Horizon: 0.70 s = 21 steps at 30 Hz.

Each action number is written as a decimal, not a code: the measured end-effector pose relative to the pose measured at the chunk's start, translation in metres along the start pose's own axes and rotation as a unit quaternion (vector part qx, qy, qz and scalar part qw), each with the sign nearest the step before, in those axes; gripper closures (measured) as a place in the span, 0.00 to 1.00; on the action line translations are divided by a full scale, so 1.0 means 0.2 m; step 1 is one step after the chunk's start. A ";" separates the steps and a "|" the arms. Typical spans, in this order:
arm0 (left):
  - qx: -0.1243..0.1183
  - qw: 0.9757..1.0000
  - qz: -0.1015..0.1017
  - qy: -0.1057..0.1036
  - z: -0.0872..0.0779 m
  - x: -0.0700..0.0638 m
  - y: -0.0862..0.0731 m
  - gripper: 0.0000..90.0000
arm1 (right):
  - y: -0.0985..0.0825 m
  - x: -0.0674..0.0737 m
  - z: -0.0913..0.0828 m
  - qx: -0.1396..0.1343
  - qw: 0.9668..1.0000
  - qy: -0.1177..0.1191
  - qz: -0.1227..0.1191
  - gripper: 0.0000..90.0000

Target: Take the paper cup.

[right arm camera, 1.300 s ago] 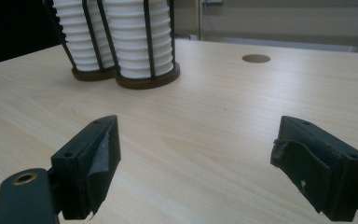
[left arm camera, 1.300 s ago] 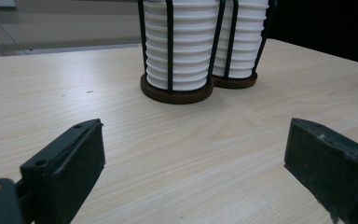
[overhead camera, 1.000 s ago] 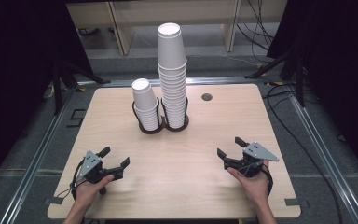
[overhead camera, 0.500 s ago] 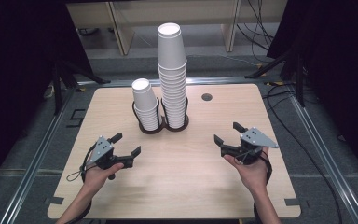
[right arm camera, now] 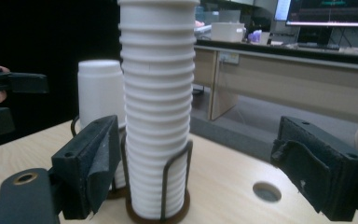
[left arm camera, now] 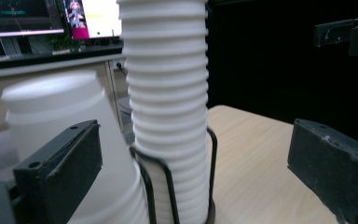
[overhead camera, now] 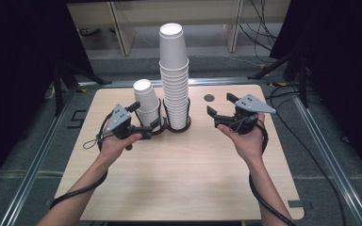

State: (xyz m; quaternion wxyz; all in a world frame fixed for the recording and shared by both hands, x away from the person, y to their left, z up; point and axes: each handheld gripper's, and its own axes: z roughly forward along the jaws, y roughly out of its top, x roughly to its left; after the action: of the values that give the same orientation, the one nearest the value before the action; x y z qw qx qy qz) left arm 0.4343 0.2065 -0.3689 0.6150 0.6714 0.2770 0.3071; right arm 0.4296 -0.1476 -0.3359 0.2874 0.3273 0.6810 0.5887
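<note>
A tall stack of white paper cups stands in a black wire holder at the table's far middle. A short stack stands in a second holder to its left. My left gripper hovers just in front of the short stack; its jaws have just been opening, with nothing pressed between them. In the left gripper view the tall stack and short stack stand close ahead of my gripper. My right gripper is open to the right of the tall stack, facing it.
The wooden table has a small round hole at the far right of the stacks. A metal frame runs around the table. Desks and monitors stand beyond, and cables lie on the floor at the right.
Both hands have risen from the near part of the table and moved forward to the cup stacks. The left gripper now sits by the short stack, the right one beside the tall stack.
</note>
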 end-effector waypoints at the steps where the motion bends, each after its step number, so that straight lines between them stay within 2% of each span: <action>1: 0.003 1.000 -0.001 0.003 0.02 0.00 0.03 0.03 | 0.03 -0.01 0.02 -0.007 1.000 -0.003 -0.009 0.17; 2: 0.003 1.000 -0.001 0.003 0.02 0.00 0.03 0.03 | 0.05 -0.01 0.03 -0.007 1.000 -0.002 -0.014 0.17; 3: -0.002 1.000 0.004 0.003 0.07 0.00 0.08 0.03 | 0.08 -0.01 0.04 -0.013 1.000 0.000 -0.018 0.17; 4: -0.002 1.000 0.004 0.003 0.07 0.00 0.08 0.03 | 0.08 -0.01 0.04 -0.013 1.000 0.000 -0.018 0.17; 6: -0.006 1.000 0.012 0.002 0.14 0.01 0.15 0.03 | 0.15 -0.02 0.08 -0.022 1.000 0.004 -0.015 0.17; 7: -0.005 1.000 0.015 0.001 0.16 0.01 0.17 0.03 | 0.17 -0.03 0.09 -0.027 0.999 0.001 -0.022 0.17; 10: -0.003 1.000 0.022 0.002 0.19 0.02 0.20 0.02 | 0.21 -0.03 0.11 -0.025 0.999 0.002 -0.024 0.17; 12: -0.002 1.000 0.013 0.002 0.25 0.03 0.24 0.02 | 0.27 -0.03 0.15 -0.033 0.999 0.005 -0.030 0.17; 14: -0.001 1.000 0.009 0.002 0.26 0.04 0.25 0.02 | 0.29 -0.03 0.17 -0.035 0.999 0.006 -0.031 0.17; 16: 0.002 1.000 -0.002 0.000 0.31 0.05 0.27 0.02 | 0.34 -0.02 0.22 -0.038 0.999 0.013 -0.026 0.17; 19: 0.001 1.000 -0.001 -0.002 0.34 0.05 0.28 0.02 | 0.38 -0.02 0.25 -0.036 0.999 0.016 -0.030 0.17; 21: 0.001 1.000 -0.002 -0.003 0.36 0.04 0.30 0.02 | 0.42 -0.01 0.28 -0.045 0.998 0.023 -0.026 0.17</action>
State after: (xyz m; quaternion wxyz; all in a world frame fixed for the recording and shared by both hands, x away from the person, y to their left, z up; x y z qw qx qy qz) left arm 0.4933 0.1604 -0.3132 0.6156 0.6725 0.2770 0.3036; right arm 0.4842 -0.1068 -0.2603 0.3010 0.2826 0.6688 0.6182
